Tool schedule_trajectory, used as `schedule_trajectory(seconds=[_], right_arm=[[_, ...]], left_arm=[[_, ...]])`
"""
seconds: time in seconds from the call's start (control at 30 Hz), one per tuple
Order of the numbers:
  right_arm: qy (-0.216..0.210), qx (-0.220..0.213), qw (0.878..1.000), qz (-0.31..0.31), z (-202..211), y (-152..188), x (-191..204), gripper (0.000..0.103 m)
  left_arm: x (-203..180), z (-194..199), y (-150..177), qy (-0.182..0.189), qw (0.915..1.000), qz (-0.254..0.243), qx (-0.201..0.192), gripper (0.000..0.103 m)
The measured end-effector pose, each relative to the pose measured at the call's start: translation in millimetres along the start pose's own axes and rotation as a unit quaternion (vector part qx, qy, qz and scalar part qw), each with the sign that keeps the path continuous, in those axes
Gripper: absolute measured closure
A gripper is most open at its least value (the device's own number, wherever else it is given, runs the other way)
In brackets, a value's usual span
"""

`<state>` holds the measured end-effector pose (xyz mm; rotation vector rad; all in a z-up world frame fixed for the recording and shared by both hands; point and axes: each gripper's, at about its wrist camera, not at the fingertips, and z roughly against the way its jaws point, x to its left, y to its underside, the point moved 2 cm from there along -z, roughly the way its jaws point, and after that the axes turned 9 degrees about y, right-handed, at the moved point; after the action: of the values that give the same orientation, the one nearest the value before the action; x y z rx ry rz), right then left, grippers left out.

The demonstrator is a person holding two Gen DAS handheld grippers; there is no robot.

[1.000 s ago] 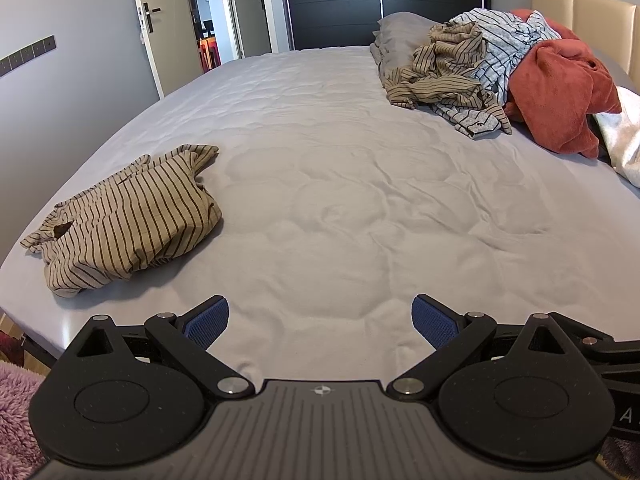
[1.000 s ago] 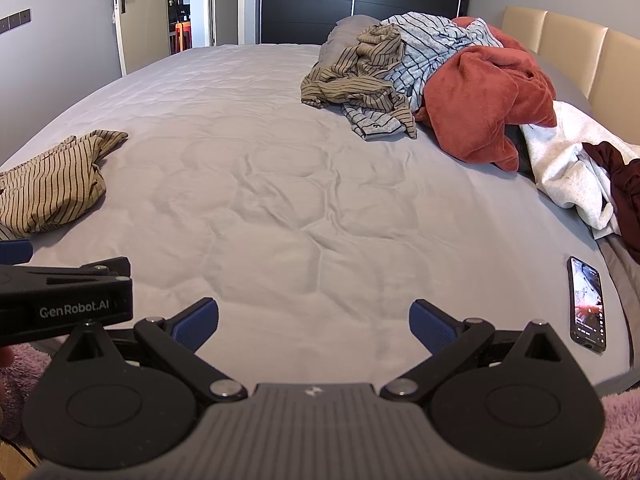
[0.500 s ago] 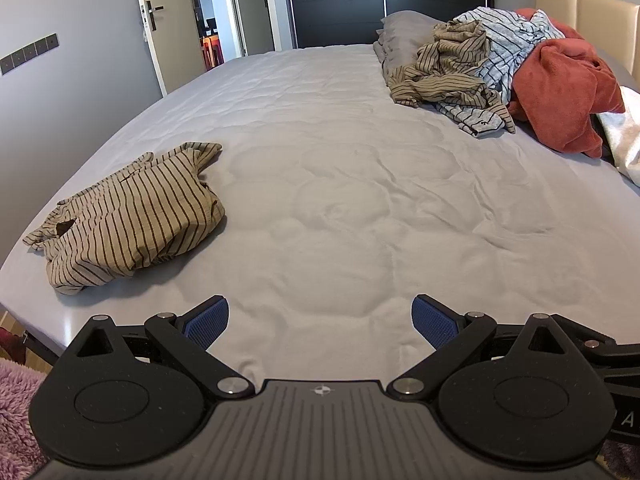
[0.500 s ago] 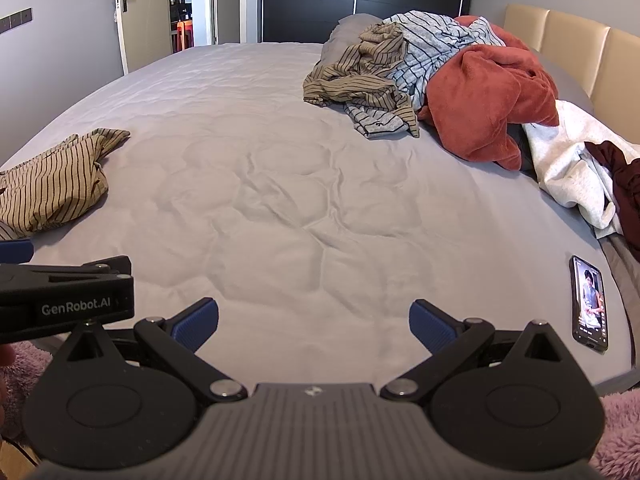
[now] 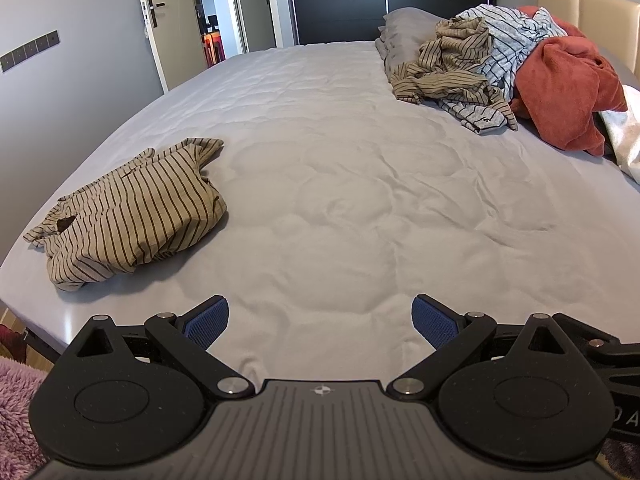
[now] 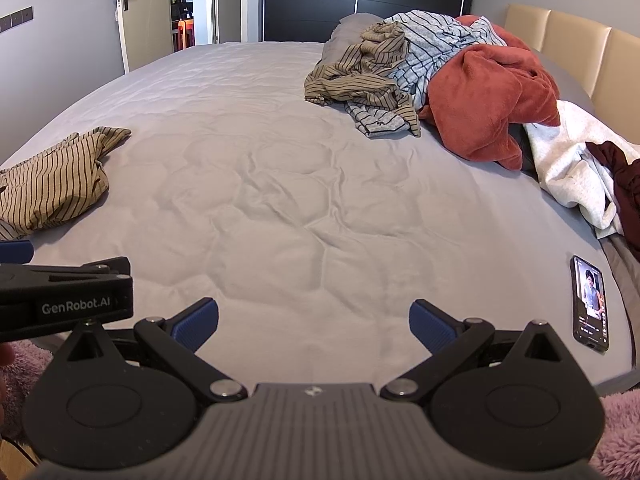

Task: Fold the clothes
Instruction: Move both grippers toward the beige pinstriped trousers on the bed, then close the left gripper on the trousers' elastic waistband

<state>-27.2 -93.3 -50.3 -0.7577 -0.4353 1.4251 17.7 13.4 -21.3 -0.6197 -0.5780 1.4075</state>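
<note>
A crumpled tan shirt with dark stripes lies near the bed's left front corner; it also shows in the right wrist view. A heap of clothes sits at the far right by the headboard: a striped tan garment, a blue-grey striped one, a rust-red fleece, a white item and a dark maroon one. My left gripper is open and empty above the bed's front edge. My right gripper is open and empty beside it.
The grey quilted bed sheet spans both views. A phone with a lit screen lies near the bed's right front edge. Grey pillows and a beige headboard are at the far right. An open door is far left.
Both grippers have drifted slightly forward and to the right over the bed's edge. Both stay open and no garment has moved.
</note>
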Motion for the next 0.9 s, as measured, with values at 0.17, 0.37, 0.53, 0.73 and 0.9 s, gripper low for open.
schedule_trajectory(seconds=[0.17, 0.37, 0.53, 0.73, 0.9], right_arm=[[0.005, 0.005, 1.0, 0.0, -5, 3, -2, 0.0], [0.01, 0.013, 1.0, 0.003, -17, 5, -2, 0.0], [0.009, 0.013, 1.0, 0.002, -30, 6, 0, 0.0], [0.002, 0.013, 1.0, 0.006, -48, 7, 1, 0.0], [0.011, 0.028, 1.0, -0.007, -65, 10, -6, 0.0]], left_arm=[[7, -6, 2, -0.007, 1.0, 0.005, 0.005, 0.003], [24, -17, 4, -0.024, 0.9996, 0.011, 0.004, 0.003], [38, -28, 4, -0.047, 0.9989, 0.008, -0.003, 0.003], [70, -45, -1, -0.078, 0.9968, 0.015, -0.009, 0.003], [98, -59, -5, -0.102, 0.9944, 0.023, -0.016, 0.003]])
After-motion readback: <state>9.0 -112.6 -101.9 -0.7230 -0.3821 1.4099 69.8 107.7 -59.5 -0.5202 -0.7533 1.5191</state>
